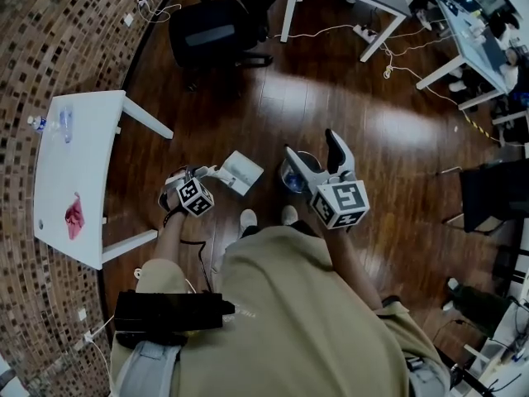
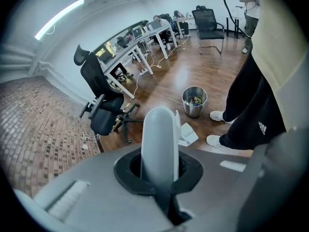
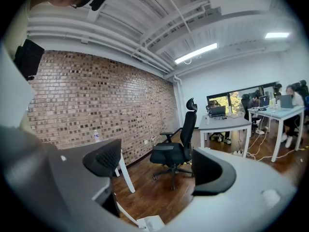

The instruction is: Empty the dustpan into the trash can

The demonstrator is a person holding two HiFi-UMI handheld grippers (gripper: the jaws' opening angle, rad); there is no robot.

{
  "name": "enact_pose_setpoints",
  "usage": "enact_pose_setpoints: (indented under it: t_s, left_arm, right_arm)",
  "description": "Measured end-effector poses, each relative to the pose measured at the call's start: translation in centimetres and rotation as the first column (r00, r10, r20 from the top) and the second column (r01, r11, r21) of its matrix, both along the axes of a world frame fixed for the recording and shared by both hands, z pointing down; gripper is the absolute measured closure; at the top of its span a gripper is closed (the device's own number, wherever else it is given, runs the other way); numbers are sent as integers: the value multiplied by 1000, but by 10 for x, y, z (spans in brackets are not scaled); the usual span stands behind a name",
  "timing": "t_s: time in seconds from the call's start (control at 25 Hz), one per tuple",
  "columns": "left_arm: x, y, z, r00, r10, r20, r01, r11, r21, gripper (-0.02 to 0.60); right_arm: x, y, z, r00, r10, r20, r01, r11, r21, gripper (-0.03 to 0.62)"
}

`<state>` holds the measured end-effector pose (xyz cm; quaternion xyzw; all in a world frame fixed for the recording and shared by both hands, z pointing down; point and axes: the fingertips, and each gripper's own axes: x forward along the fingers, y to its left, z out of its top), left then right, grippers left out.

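Note:
My left gripper is shut on the white rounded handle of the dustpan, which shows low over the wood floor in front of the person's shoes. In the left gripper view the pan lies beyond the handle. The round metal trash can stands just right of the pan, with coloured rubbish inside; the left gripper view shows the trash can upright on the floor past the pan. My right gripper hovers over the can, jaws open with nothing between them, and in its own view the right gripper faces a brick wall.
A white table with a red cloth and a water bottle stands at the left. A black office chair is behind the can. White desks and floor cables fill the far right. The person's shoes stand beside the can.

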<state>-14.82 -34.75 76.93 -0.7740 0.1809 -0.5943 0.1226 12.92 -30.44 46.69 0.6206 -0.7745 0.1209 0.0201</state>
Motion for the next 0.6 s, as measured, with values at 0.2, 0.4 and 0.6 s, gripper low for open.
enact_pose_setpoints:
  t_s: [0.2, 0.4, 0.6]
  left_arm:
    - [-2, 9, -24, 999, 29, 38, -30, 999, 27, 581]
    - [-1, 20, -65, 994, 81, 68, -85, 995, 55, 581]
    - [23, 35, -112, 988, 133, 76, -134, 991, 19, 581]
  right_arm:
    - [11, 6, -3, 1000, 12, 11, -12, 1000, 15, 148]
    - [19, 10, -2, 999, 15, 36, -16, 1000, 19, 148]
    - [32, 14, 0, 998, 21, 55, -23, 999, 27, 148]
